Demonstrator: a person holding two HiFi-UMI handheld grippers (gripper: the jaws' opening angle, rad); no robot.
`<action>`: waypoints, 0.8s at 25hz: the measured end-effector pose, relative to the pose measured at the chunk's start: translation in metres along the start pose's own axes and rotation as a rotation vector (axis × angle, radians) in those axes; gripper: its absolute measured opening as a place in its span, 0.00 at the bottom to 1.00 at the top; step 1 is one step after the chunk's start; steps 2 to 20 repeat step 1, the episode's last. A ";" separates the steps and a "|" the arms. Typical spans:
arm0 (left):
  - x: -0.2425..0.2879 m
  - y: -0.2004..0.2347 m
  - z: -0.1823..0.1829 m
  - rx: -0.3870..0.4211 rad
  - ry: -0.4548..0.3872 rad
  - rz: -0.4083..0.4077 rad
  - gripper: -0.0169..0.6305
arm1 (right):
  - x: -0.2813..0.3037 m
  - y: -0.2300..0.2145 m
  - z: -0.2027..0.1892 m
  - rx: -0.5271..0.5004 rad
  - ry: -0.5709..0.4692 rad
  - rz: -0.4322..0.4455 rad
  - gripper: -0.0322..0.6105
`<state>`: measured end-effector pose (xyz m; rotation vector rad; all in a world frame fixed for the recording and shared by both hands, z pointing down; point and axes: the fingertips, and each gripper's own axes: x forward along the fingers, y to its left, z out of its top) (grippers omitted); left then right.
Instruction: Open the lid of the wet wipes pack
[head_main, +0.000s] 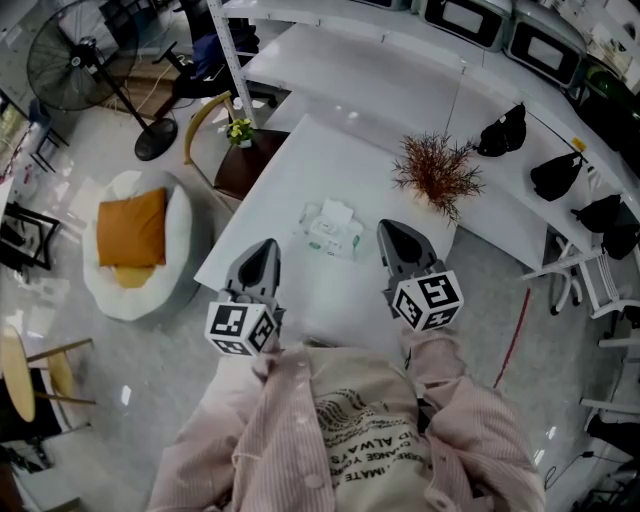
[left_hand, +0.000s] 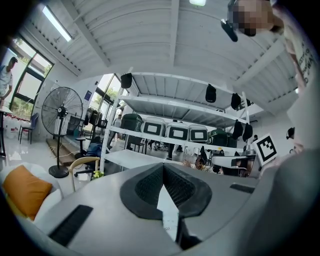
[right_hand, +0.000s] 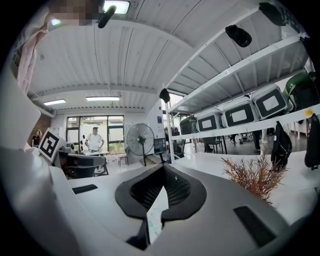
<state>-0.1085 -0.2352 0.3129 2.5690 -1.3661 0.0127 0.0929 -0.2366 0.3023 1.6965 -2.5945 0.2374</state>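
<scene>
The wet wipes pack (head_main: 330, 229), white with green print and a white lid on top, lies flat on the white table (head_main: 340, 160). Both grippers hover on the near side of it, pointing towards it and apart from it. My left gripper (head_main: 268, 244) is to the pack's left with its jaws shut and nothing held. To the pack's right, my right gripper (head_main: 388, 227) is also shut and empty. In the right gripper view a sliver of the pack (right_hand: 152, 225) shows below the closed tips (right_hand: 164, 168). The left gripper view shows only white table under the closed tips (left_hand: 163, 166).
A dried reddish plant (head_main: 437, 172) stands on the table just beyond the right gripper. Left of the table are a small side table with flowers (head_main: 240, 135), a white floor cushion with an orange pillow (head_main: 135, 240) and a standing fan (head_main: 80, 55). Shelving runs behind.
</scene>
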 end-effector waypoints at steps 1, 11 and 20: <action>0.000 0.000 -0.001 0.000 0.003 0.001 0.02 | 0.000 -0.001 -0.001 0.001 0.001 0.000 0.05; 0.000 0.000 -0.001 0.000 0.003 0.001 0.02 | 0.000 -0.001 -0.001 0.001 0.001 0.000 0.05; 0.000 0.000 -0.001 0.000 0.003 0.001 0.02 | 0.000 -0.001 -0.001 0.001 0.001 0.000 0.05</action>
